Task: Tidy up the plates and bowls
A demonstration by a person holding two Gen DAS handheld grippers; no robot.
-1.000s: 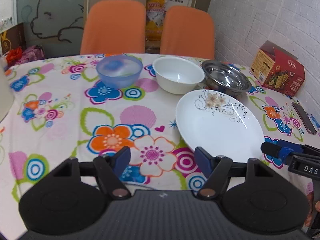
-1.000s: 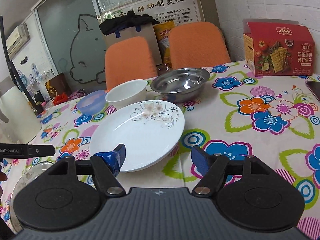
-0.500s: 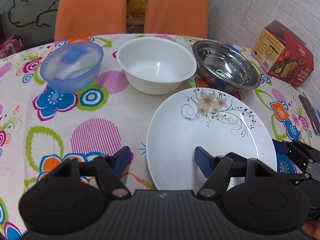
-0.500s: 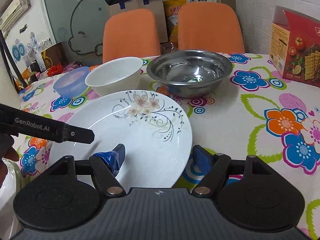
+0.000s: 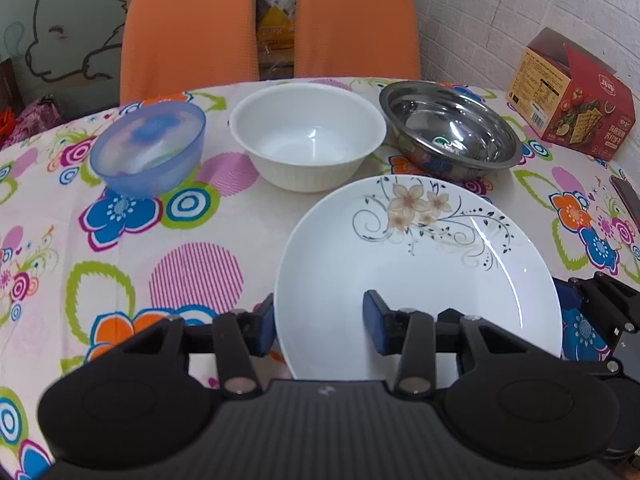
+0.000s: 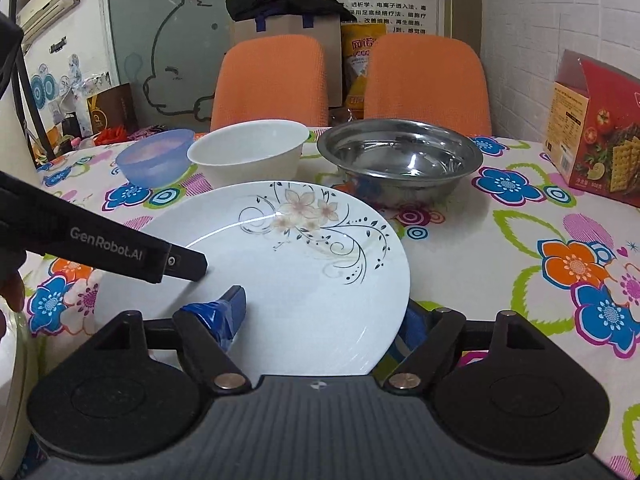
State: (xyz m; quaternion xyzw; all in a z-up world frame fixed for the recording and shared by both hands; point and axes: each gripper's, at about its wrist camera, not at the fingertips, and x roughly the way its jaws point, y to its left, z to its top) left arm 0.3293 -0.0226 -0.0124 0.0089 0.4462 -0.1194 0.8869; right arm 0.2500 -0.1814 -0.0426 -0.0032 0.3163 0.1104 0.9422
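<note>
A white plate with a flower pattern (image 5: 416, 272) (image 6: 304, 264) lies on the floral tablecloth (image 5: 192, 272). My left gripper (image 5: 320, 328) straddles the plate's left rim. One pad sits just outside the rim, the other over the plate's inside. Its jaws are closing, and the pads do not press on the rim. My right gripper (image 6: 320, 320) is open across the plate's right rim, one finger over the plate and one just beyond the edge. Behind the plate stand a blue translucent bowl (image 5: 148, 152), a white bowl (image 5: 308, 136) and a steel bowl (image 5: 452, 132), all empty.
A red cracker box (image 5: 572, 96) stands at the right by the brick wall, with a phone (image 5: 628, 200) near it. Two orange chairs (image 5: 188, 32) (image 5: 356, 20) stand behind the table. A cream-coloured object (image 6: 12, 380) fills the right wrist view's left edge.
Both grippers came forward and down to the plate, one at each side. The left jaws narrowed around the plate's left rim. The bowls kept their places.
</note>
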